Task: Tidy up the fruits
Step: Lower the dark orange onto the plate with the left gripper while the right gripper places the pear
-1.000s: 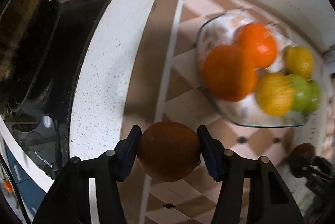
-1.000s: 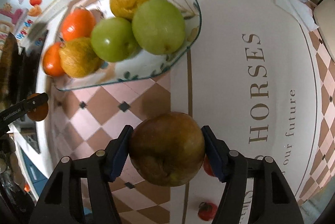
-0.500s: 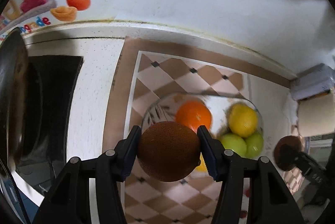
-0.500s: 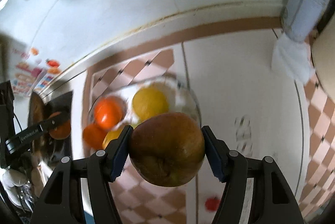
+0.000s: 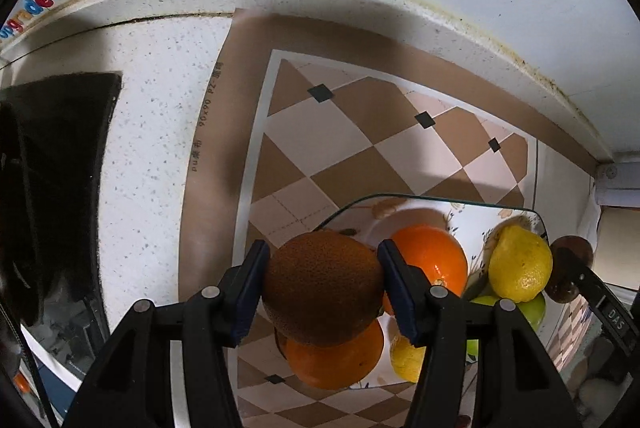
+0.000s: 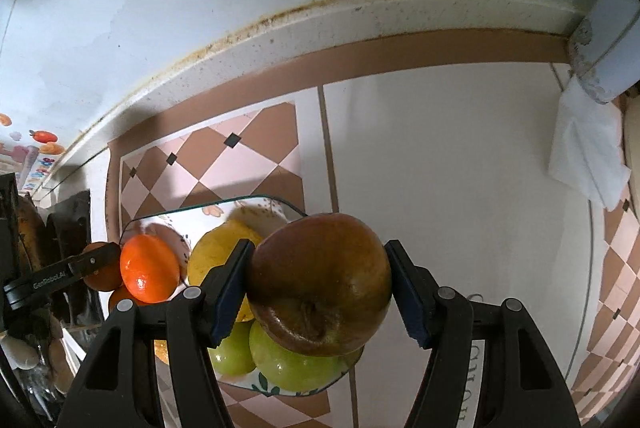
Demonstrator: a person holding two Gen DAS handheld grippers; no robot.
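We grip an orange (image 5: 322, 294) in left claw (image 5: 322, 284), apple (image 6: 320, 284) in right claw (image 6: 320, 286); round, firm, slippery, held mid-sides, glass plate (image 5: 420, 197) just beyond.

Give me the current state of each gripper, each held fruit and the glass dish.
left gripper: shut on the orange.
orange: held above the dish.
right gripper: shut on the apple.
apple: held above the dish.
glass dish: on the checkered mat, holding oranges, lemons and green apples.
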